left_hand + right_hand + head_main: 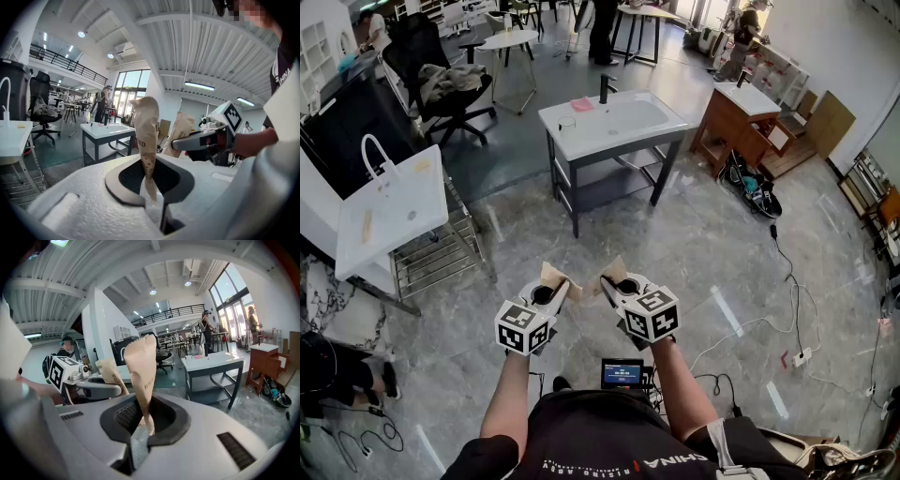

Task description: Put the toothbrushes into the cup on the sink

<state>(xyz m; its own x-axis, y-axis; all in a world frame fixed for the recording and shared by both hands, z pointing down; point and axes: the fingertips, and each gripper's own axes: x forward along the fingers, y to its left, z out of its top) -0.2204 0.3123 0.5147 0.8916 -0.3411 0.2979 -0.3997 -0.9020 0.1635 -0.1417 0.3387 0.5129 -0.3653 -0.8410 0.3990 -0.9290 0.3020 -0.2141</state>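
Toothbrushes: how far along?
Done: pickup. The left gripper is shut on the left packet, the right gripper on the right packet; these paper packets are presumably wrapped toothbrushes. In hand: both carried, well short of the sink. Remaining: reach it and drop both into the cup.

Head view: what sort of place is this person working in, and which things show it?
Most likely a large open workshop or lab hall, not a bathroom: a freestanding sink on a metal frame stands mid-floor, with an office chair and loose cables nearby.
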